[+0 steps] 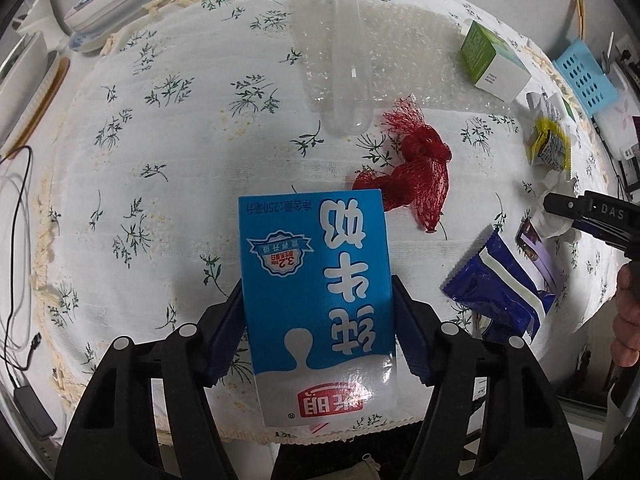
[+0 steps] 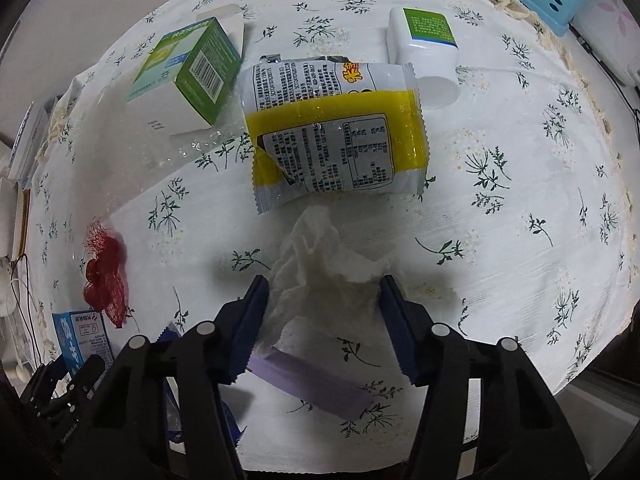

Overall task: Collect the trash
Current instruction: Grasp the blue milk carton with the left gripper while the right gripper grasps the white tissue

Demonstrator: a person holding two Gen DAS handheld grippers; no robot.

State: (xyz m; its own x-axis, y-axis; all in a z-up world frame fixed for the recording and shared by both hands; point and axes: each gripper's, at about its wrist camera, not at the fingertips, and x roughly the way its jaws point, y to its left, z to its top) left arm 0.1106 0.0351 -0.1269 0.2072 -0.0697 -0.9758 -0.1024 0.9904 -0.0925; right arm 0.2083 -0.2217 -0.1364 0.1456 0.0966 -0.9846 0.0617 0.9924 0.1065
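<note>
Left tool (image 1: 318, 312): pads pressed on both sides of the blue milk carton (image 1: 316, 288), just beside the red net (image 1: 416, 176). Right tool (image 2: 322, 320): half-wide, straddling the crumpled tissue (image 2: 320, 264) below the yellow wrapper (image 2: 336, 132).

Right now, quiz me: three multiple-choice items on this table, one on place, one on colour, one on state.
1. What sits between the right tongs?
A. crumpled tissue
B. a spoon
C. a glass cup

2. The net bag is:
A. yellow
B. red
C. purple

3. The milk carton is:
A. standing upright
B. torn in half
C. lying flat between the left tongs

Key:
1 A, the tissue lies between both pads.
2 B, its mesh is plainly red.
3 C, its printed face points up on the tablecloth, with a pad on each side.
</note>
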